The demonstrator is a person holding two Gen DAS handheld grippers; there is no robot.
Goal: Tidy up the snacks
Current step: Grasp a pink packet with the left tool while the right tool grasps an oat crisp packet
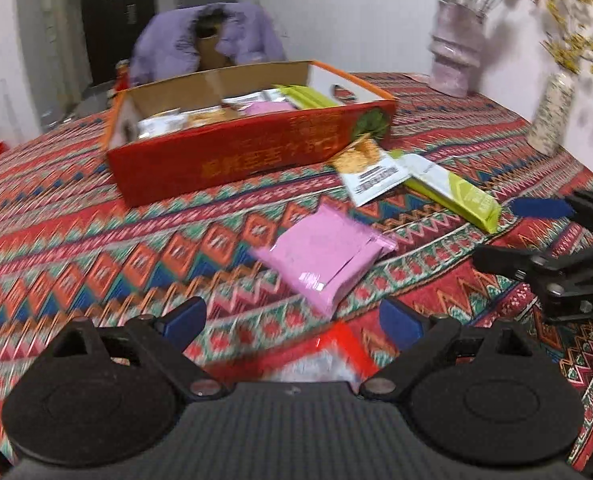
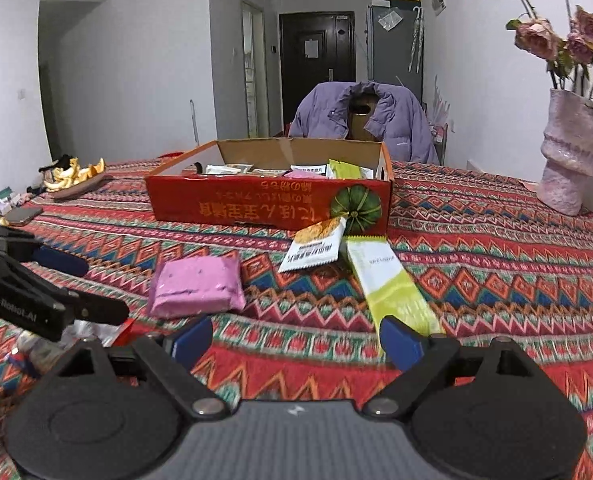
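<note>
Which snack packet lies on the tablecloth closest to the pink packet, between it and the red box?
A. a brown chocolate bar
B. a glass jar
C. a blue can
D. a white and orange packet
D: the white and orange packet lies on the tablecloth just in front of the red box, to the right of the pink packet and beside the long green packet.

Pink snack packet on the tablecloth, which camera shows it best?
The right wrist view: the pink packet is sharp and whole, lying flat and apart from the red box. The left wrist view shows it whole too, but blurred.
</note>
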